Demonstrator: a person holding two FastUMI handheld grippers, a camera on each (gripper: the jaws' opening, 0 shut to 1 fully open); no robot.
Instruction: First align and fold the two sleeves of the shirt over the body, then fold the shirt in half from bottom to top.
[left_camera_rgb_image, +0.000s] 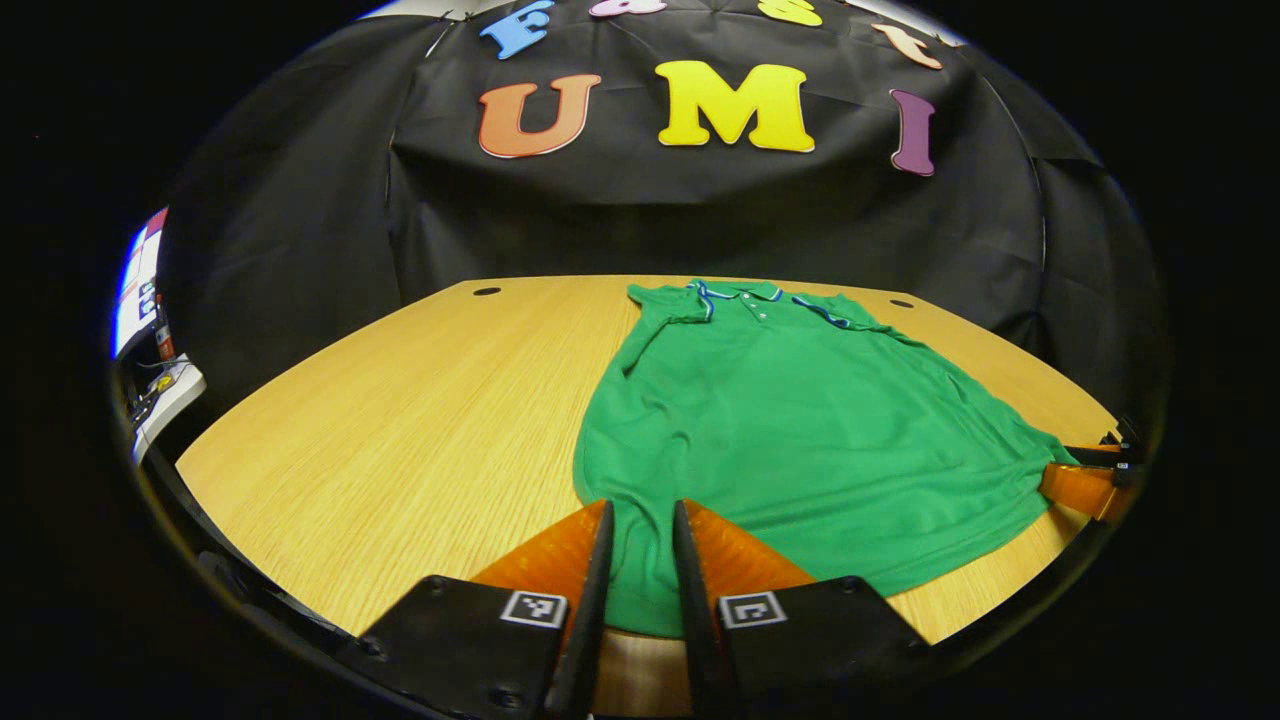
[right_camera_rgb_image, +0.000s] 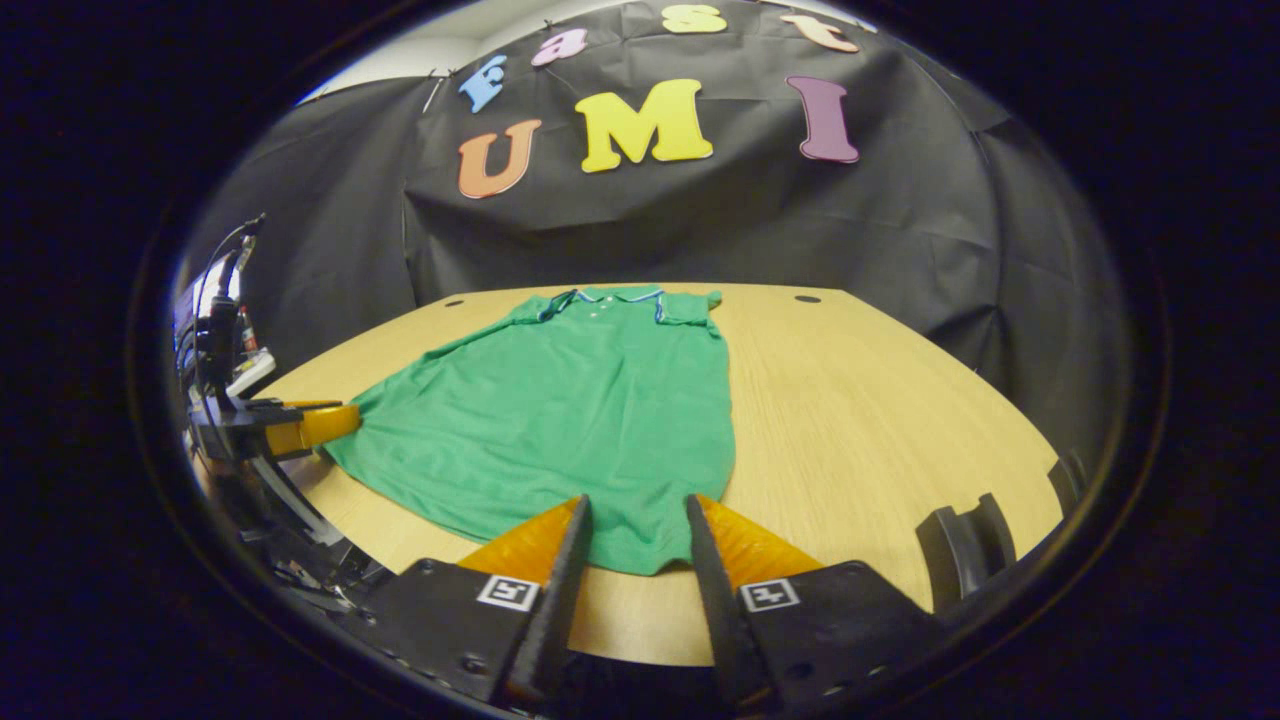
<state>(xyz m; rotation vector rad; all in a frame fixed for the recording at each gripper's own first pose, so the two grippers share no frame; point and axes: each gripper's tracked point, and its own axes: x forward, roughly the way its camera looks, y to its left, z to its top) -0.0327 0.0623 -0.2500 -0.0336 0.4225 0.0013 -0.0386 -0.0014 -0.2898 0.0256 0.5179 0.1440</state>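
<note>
Here the green polo shirt (left_camera_rgb_image: 800, 420) lies flat at centre frame on the wooden surface (left_camera_rgb_image: 400, 420), sleeves folded in; the left gripper (left_camera_rgb_image: 640, 560) and right gripper (right_camera_rgb_image: 635, 545) jaws stand parted around its hem corners.

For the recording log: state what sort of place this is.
Probably a recording booth: black cloth wall behind a wooden table, a green polo shirt spread flat, cabled equipment at the side.
</note>
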